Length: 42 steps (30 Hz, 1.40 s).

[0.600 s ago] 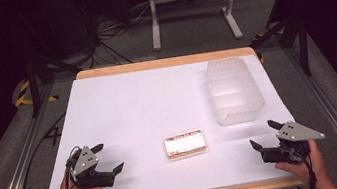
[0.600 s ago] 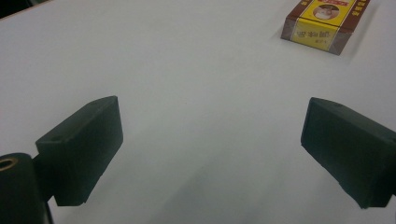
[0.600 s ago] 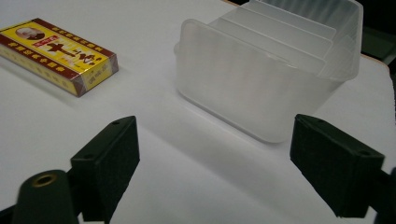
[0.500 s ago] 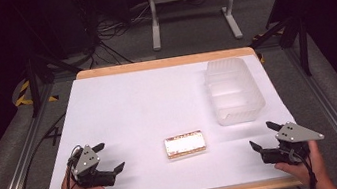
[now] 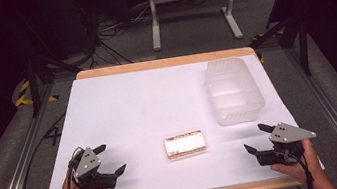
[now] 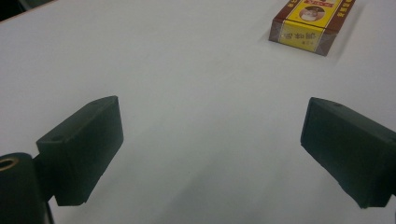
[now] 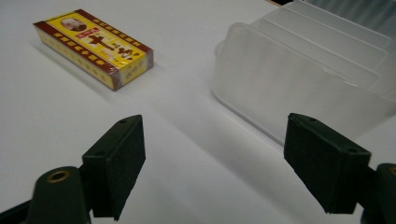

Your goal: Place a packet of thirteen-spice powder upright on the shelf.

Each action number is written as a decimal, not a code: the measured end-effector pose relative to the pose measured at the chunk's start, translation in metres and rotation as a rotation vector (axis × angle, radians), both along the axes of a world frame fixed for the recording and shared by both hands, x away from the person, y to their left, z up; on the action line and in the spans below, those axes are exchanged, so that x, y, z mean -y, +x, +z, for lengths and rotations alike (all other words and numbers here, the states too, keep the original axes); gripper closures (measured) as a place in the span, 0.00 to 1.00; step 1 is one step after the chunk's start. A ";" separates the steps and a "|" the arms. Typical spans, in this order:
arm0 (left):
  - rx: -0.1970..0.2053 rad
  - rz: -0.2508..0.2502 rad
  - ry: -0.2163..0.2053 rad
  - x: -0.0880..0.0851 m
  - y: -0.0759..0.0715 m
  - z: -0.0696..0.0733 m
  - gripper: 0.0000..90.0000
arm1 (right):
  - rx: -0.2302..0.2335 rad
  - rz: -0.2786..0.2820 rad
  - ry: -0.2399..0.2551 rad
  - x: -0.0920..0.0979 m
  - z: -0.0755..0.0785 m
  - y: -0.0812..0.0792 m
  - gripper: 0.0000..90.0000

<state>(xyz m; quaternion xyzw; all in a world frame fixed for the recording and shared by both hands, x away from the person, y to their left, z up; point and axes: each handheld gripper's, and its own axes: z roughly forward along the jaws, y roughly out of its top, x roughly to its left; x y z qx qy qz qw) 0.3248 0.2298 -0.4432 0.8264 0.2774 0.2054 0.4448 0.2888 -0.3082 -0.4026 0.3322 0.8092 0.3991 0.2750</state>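
The only printed item is the small box [image 7: 93,46] lying near the middle of the table's front edge. Its yellow top face carries large dark red characters and a small round portrait emblem at one end; the characters are too blurred to read reliably. Rows of small gold marks [image 6: 312,21] line its brown border, likewise illegible.

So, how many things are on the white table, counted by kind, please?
Yellow and brown box: 1
Clear plastic container: 1
Hand-held grippers: 2, left and right, both with fingers open
Total: 4
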 end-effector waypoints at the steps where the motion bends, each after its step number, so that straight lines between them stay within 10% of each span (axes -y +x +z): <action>1: 0.007 0.005 0.004 0.000 -0.004 0.000 0.08 | -0.036 0.083 0.012 -0.004 0.001 0.003 0.29; 25: -0.024 0.005 0.043 0.002 -0.012 -0.005 0.08 | -0.080 0.358 -0.160 -0.086 0.028 0.056 0.28; 42: -0.030 0.032 0.040 -0.003 -0.016 -0.005 0.08 | -0.168 0.518 -0.304 -0.140 0.021 0.087 0.28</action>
